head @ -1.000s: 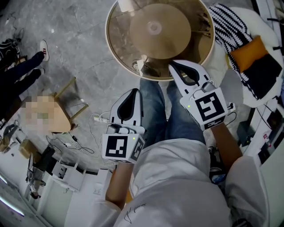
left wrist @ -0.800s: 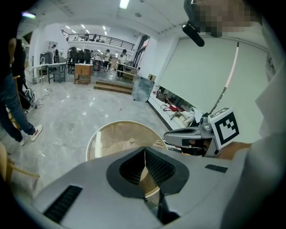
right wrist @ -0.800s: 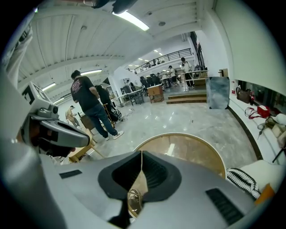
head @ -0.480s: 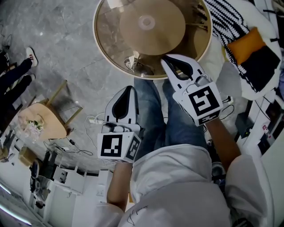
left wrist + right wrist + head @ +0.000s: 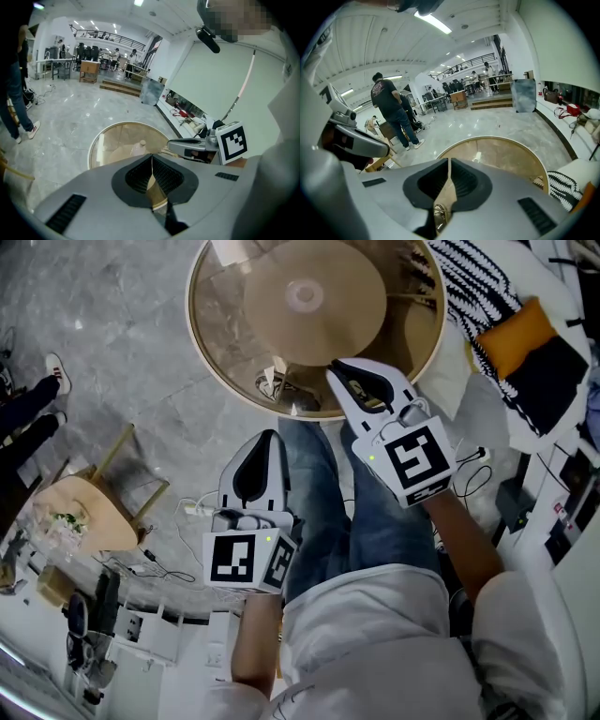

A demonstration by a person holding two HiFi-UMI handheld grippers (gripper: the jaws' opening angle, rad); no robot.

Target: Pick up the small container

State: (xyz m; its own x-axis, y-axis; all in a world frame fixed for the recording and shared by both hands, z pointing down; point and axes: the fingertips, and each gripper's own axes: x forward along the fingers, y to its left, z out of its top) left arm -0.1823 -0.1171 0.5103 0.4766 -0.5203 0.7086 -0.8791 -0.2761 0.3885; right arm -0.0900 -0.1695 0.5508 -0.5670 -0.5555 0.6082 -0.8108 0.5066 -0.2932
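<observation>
**Head view, looking steeply down.** The left tool (image 5: 268, 437) is held above the left leg of the person's jeans (image 5: 375, 512). Its tip stops short of the near rim of the round glass table (image 5: 217, 329). The right tool (image 5: 335, 367) is held further forward, and its tip overlaps that near rim in the picture. Both tools point toward the table.

**Tool state.** In the left gripper view the ribbed pads of the left tool (image 5: 151, 155) meet along a thin line with nothing between them. In the right gripper view the right tool (image 5: 449, 160) is likewise closed and empty.

**Task object.** The small container (image 5: 228, 249) appears as a small white thing on the far left part of the glass. It is cut by the top edge of the head view and lies beyond the table's wooden base (image 5: 305, 296).
- It lies well apart from both tools, with most of the table top between them and it.
- The right tool points roughly along the line toward it.
- In the right gripper view it shows as a small white patch (image 5: 477, 156) on the table (image 5: 511, 159), just above and a little right of the closed tips. It is too small for its form to be told.
- In the left gripper view the table (image 5: 108, 145) lies ahead and the right tool (image 5: 173, 143) enters from the right. The container cannot be picked out there with certainty.

**Surroundings.** The floor (image 5: 112, 315) is grey stone, and a wooden chair (image 5: 94, 512) stands at the left. A striped cloth (image 5: 478, 287) with an orange cushion (image 5: 520, 334) lies right of the table. A standing person (image 5: 389, 108) is beyond the table.
</observation>
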